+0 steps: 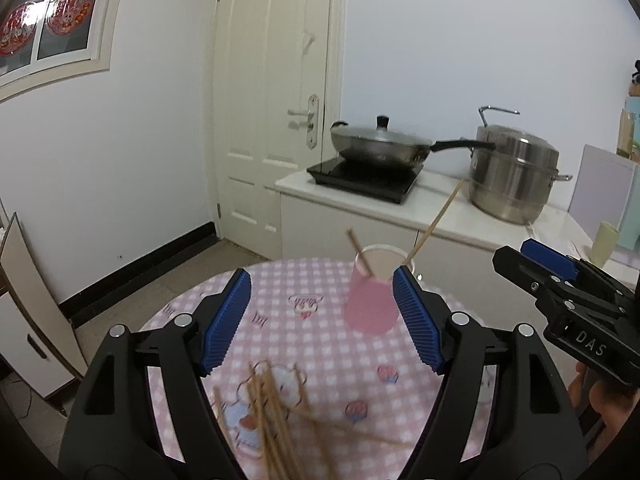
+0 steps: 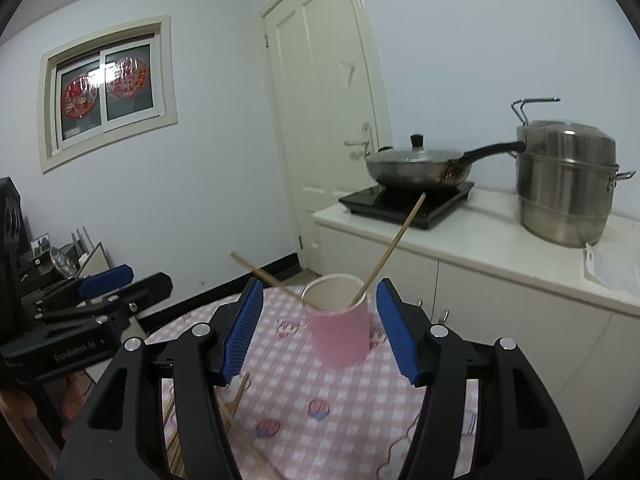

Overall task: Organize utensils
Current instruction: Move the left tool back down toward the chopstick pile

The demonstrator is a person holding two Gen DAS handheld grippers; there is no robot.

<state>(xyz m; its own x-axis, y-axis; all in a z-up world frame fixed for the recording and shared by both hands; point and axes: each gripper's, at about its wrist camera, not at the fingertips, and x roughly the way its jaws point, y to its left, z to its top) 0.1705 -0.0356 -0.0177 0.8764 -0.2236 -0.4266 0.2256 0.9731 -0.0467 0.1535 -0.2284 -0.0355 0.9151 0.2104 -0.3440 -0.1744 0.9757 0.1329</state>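
One cup (image 2: 339,326) holding two chopsticks (image 2: 390,250); a loose pile (image 1: 276,412) too blurred to count; one wok (image 1: 380,146); one steamer (image 1: 514,174).

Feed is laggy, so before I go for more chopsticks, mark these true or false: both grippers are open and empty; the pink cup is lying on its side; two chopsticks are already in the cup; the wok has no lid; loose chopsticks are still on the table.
1. Left gripper and right gripper are open and empty. True.
2. The pink cup lies on its side. False: it stands upright on the checked tablecloth.
3. Two chopsticks are in the cup. True, leaning apart.
4. The wok has no lid. False: a knobbed lid covers it.
5. Loose chopsticks remain on the table. True.
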